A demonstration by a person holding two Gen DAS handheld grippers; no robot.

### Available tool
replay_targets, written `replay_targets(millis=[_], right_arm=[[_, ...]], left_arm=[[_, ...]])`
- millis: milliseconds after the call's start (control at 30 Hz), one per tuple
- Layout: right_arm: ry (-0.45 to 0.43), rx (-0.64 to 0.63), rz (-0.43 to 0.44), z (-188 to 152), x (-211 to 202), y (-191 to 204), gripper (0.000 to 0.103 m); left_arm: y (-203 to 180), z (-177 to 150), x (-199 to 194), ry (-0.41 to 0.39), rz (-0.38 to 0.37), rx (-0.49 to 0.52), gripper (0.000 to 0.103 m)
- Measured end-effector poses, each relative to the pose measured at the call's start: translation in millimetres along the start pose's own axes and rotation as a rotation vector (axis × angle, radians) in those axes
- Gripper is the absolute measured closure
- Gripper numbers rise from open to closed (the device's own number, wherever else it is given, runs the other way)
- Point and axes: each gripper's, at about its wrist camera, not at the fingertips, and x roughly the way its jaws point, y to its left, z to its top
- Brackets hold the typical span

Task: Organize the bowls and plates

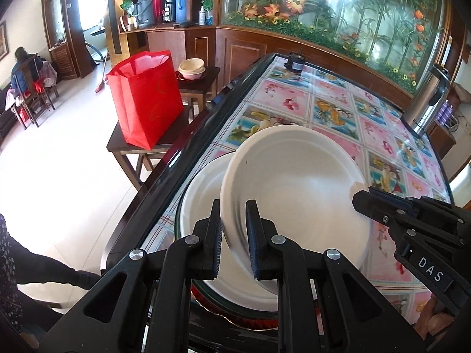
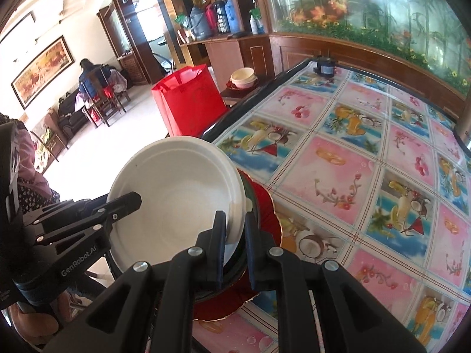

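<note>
A white bowl (image 1: 297,188) is tilted above a white plate (image 1: 200,206), which rests on a dark-rimmed dish and a red plate (image 2: 265,206) near the table's left edge. My left gripper (image 1: 234,220) is shut on the bowl's near rim. My right gripper (image 2: 235,229) is shut on the opposite rim of the same white bowl (image 2: 176,188). The right gripper also shows at the right in the left wrist view (image 1: 362,198), and the left gripper at the left in the right wrist view (image 2: 132,200).
The table (image 2: 368,161) has a glossy fruit-and-flower cloth. A steel thermos (image 1: 426,103) stands at its far right and a small dark object (image 1: 295,64) at the far edge. Left of the table stand stools with a red bag (image 1: 147,100) and stacked bowls (image 1: 191,69).
</note>
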Motion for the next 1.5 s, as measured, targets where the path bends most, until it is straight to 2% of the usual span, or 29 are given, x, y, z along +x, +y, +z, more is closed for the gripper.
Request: replay_targets(millis=[400, 567, 667, 767, 867, 933, 967, 1067, 1133, 1200, 1333, 1500], right_arm=[[0.045, -0.012, -0.009, -7.4, 15.6, 8.1, 0.090], [0.046, 0.003, -0.007, -8.9, 18.6, 4.5, 0.090], [0.040, 0.010, 0.000, -11.1, 18.4, 4.4, 0.090], [0.025, 0.018, -0.004, -13.1, 15.6, 5.5, 0.089], [-0.027, 0.015, -0.033, -16.7, 5.0, 9.0, 0.078], [-0.058, 0.010, -0.052, -19.0, -2.9, 11.2, 0.061], [-0.074, 0.008, -0.060, -20.1, -6.8, 12.3, 0.057], [-0.135, 0.000, -0.094, -24.9, -20.9, 16.1, 0.045], [-0.168, 0.000, -0.119, -29.1, -28.4, 17.9, 0.032], [-0.194, 0.006, -0.139, -32.0, -33.3, 16.7, 0.023], [-0.252, 0.017, -0.216, -42.5, -42.7, 13.5, 0.022], [-0.289, 0.053, -0.280, -60.7, -46.7, 2.9, 0.020]], left_arm=[[8.3, -9.9, 14.0, -0.018, 0.016, -0.012, 0.088], [9.9, -11.8, 14.9, -0.049, 0.025, -0.018, 0.088], [12.1, -13.0, 15.1, -0.061, 0.017, -0.025, 0.085], [11.0, -14.4, 12.7, -0.084, 0.003, -0.001, 0.073], [13.0, -17.0, 4.0, -0.119, -0.008, -0.017, 0.063], [13.4, -18.0, -4.7, -0.148, 0.041, -0.020, 0.034], [13.2, -19.0, -10.1, -0.169, 0.056, -0.018, 0.031], [11.8, -21.9, -28.4, -0.230, 0.086, -0.014, 0.031], [9.7, -25.1, -39.0, -0.274, 0.115, -0.015, 0.030], [5.7, -27.5, -46.5, -0.317, 0.131, -0.011, 0.030], [-8.7, -32.5, -51.8, -0.367, 0.120, 0.000, 0.030], [-34.7, -42.4, -49.2, -0.380, 0.125, 0.042, 0.030]])
